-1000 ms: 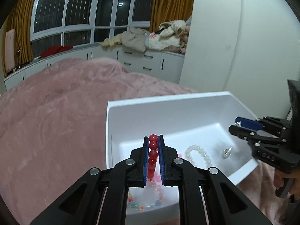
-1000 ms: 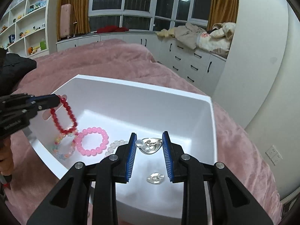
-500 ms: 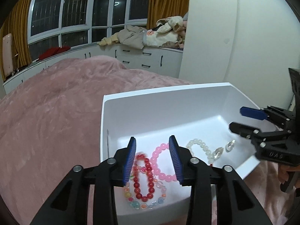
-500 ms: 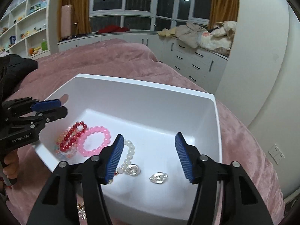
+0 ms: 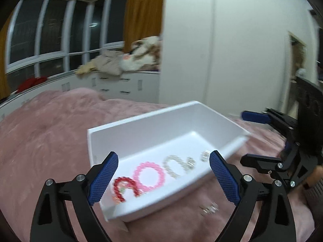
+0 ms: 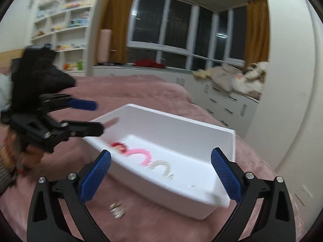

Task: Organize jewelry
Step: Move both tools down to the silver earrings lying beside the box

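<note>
While both jaws gape, gripping nothing, left gripper [image 5: 163, 176] and right gripper [image 6: 161, 173] hover over fuzzy pink blanket [image 5: 40, 141]. Smooth white bin [image 5: 141, 125] holds round-beaded red bracelet [image 5: 126, 187], pink bracelet [image 5: 149, 173], pearly bracelet [image 5: 175, 165]. Only right wrist view shows shelves [image 6: 60, 20]. Silvery piece [image 6: 117, 209] lies on blanket beside bin.

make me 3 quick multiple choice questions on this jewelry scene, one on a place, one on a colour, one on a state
1. Where is the small silver piece?
A. in the white box
B. on the pink blanket beside the box
C. in a gripper

2. What colour is the bracelet between the red bracelet and the pale one?
A. pink
B. green
C. black

3. How is the left gripper?
A. shut on a bracelet
B. open, empty
C. out of view

Answers: 1 B, it lies on the blanket outside the white box. 2 A, pink beads. 3 B, pads wide apart.
</note>
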`<state>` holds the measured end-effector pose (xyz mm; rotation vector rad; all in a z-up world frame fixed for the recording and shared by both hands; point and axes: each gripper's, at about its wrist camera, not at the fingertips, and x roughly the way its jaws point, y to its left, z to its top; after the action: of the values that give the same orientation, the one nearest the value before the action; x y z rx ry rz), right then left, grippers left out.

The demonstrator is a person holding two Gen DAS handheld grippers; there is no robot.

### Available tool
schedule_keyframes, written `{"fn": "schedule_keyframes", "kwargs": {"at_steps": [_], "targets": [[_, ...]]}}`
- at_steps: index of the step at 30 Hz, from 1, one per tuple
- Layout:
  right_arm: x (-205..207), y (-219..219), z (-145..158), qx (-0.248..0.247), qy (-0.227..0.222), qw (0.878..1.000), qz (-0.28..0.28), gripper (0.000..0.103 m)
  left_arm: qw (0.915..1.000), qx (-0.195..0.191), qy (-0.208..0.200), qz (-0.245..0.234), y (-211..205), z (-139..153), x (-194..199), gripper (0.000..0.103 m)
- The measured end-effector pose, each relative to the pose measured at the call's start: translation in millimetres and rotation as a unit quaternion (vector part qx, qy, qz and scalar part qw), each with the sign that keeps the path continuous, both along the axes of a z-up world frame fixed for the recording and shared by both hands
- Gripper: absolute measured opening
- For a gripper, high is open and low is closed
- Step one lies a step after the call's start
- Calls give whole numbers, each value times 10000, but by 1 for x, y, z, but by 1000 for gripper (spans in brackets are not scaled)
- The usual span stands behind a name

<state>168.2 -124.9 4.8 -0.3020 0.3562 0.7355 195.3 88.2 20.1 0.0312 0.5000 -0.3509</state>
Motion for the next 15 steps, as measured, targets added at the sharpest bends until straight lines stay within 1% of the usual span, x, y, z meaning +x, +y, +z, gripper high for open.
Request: {"fn": "schedule_keyframes", "kwargs": {"at_steps": [2, 3, 4, 5, 6, 7, 9, 10, 11, 12, 13, 14, 15], "targets": [[-8, -5, -8, -122, 127, 9993, 336, 96, 9988, 38, 71, -493, -4, -3, -8, 93], [-10, -6, -13, -198, 218, 9984, 476, 95, 9968, 60, 163, -780, -6, -7, -10, 93], [-11, -6, -19, -290, 350, 9970, 624, 93, 9954, 81, 232, -928, -7, -11, -11, 93], [-10, -5, -28, -430, 577, 9942, 795, 90, 9937, 133, 329, -1064, -9, -19, -11, 93], [-9, -3, -39, -578, 773, 9908, 944, 86, 9920, 203, 419, -1175, -12, -26, -11, 92], [-10, 0, -49, -690, 878, 9878, 1088, 76, 9918, 334, 313, -1193, -15, -31, -14, 92], [-10, 6, -64, -900, 1058, 9815, 1316, 69, 9892, 479, 215, -1371, -20, -37, -21, 92], [-9, 11, -73, -1056, 1127, 9783, 1382, 60, 9881, 482, 204, -1445, -21, -38, -23, 92], [-9, 13, -79, -1116, 1190, 9761, 1439, 54, 9868, 443, 202, -1547, -22, -37, -26, 91], [-8, 17, -83, -1164, 1250, 9739, 1498, 52, 9840, 378, 278, -1721, -24, -37, -27, 86], [-7, 19, -86, -1189, 1264, 9732, 1506, 50, 9824, 420, 282, -1800, -27, -39, -28, 85], [-5, 23, -90, -1220, 1301, 9721, 1521, 50, 9807, 546, 251, -1860, -33, -41, -32, 85], [-2, 27, -93, -1231, 1340, 9710, 1552, 50, 9770, 662, 300, -2007, -39, -45, -34, 85]]}}
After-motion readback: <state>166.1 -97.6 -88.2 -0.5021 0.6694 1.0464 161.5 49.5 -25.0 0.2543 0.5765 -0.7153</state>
